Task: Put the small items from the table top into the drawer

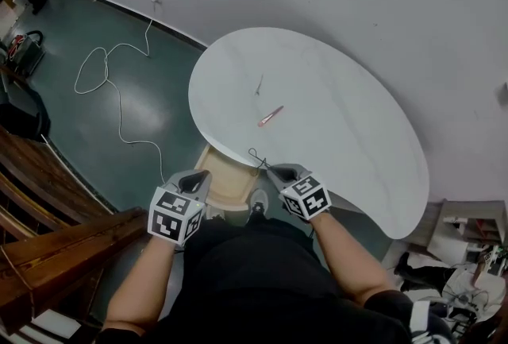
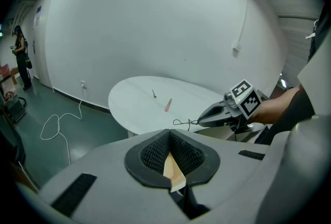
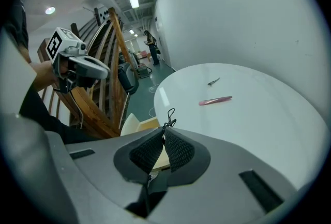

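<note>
A white rounded table (image 1: 341, 120) carries a pink stick-like item (image 1: 271, 116) and a small dark item (image 1: 259, 85) near its middle. Under the near edge a pale wooden drawer (image 1: 228, 179) stands pulled out. My right gripper (image 1: 274, 169) hovers at the table edge just right of the drawer, shut on a thin black wire item (image 1: 255, 156) that sticks out from its tips (image 3: 169, 117). To the drawer's left my left gripper (image 1: 202, 175) is shut with nothing in it, and drawer wood shows beneath its pads (image 2: 155, 155). The right gripper's view also shows both items, pink (image 3: 215, 100) and dark (image 3: 213, 81).
A white cable (image 1: 111, 84) loops over the green floor left of the table. Dark wooden beams (image 1: 55, 215) run along the near left. The white wall stands right behind the table. Shelving and clutter (image 1: 468, 247) sit at the lower right.
</note>
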Motion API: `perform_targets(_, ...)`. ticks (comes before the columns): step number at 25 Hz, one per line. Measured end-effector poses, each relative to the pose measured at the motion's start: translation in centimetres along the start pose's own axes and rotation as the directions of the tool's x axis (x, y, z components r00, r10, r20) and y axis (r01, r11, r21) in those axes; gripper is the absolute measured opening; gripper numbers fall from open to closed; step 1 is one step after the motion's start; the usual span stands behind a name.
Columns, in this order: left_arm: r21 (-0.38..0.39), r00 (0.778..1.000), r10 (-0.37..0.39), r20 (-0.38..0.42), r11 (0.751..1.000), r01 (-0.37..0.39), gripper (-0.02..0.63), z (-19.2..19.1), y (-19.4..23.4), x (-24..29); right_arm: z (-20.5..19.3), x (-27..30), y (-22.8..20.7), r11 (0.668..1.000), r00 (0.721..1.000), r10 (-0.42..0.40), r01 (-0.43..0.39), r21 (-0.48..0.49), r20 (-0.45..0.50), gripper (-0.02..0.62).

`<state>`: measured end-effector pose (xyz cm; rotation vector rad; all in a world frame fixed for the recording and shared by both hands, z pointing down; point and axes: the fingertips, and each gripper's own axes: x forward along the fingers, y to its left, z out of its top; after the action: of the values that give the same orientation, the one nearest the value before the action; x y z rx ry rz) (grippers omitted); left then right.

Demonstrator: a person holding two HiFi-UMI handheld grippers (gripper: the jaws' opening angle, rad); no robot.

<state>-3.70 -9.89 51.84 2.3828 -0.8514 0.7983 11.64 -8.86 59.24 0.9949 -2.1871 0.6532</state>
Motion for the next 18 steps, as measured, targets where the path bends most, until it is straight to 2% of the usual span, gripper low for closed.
perform_targets(7,-0.016,0.999,0.016,-0.028,1.000,-0.016,0.014,-1.8,0.5,0.0,-1.8,3.5,4.7,0.993,0.992,0.092,-0.097,-0.063,-0.082,0.017)
perform_targets(13,-0.045,0.999,0.017,-0.042,0.999,-0.019,0.014,-2.7,0.4,0.2,-4.1,6.9,5.5,0.988,0.984,0.089,-0.106,-0.109,-0.152,0.017)
perform_targets(18,-0.052,0.998,0.037,-0.054,0.998,-0.040,0.014,-3.2,0.9,-0.4,-7.7,10.0,6.0,0.982,0.964,0.090,-0.128,-0.141,-0.252,0.017)
